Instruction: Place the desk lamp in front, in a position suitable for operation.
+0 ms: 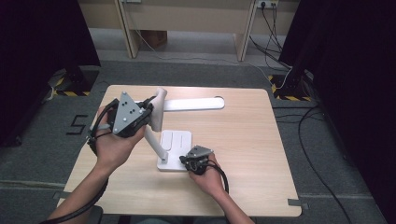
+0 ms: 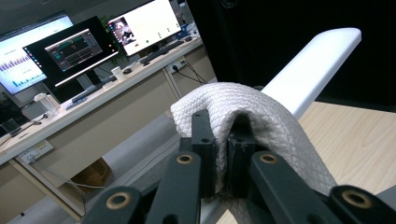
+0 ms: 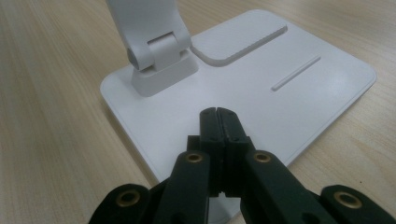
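A white desk lamp stands on the wooden table (image 1: 243, 154), with a flat base (image 1: 176, 138), a slanted arm (image 1: 153, 141) and a long head bar (image 1: 194, 103). A white quilted cloth (image 1: 159, 108) is draped over the joint where the arm meets the head. My left gripper (image 1: 149, 111) is shut on that cloth (image 2: 266, 116), which folds over both its jaws (image 2: 223, 135), and the head bar (image 2: 313, 60) runs off behind it. My right gripper (image 1: 186, 161) is shut with nothing in it, its tips (image 3: 217, 114) on the base (image 3: 289, 102) near the arm's hinge (image 3: 161, 51).
Black curtains hang at both sides of the table. Cables (image 1: 322, 172) trail over the grey floor on the right. A long desk (image 2: 93, 107) with monitors (image 2: 70, 51) stands beyond the table.
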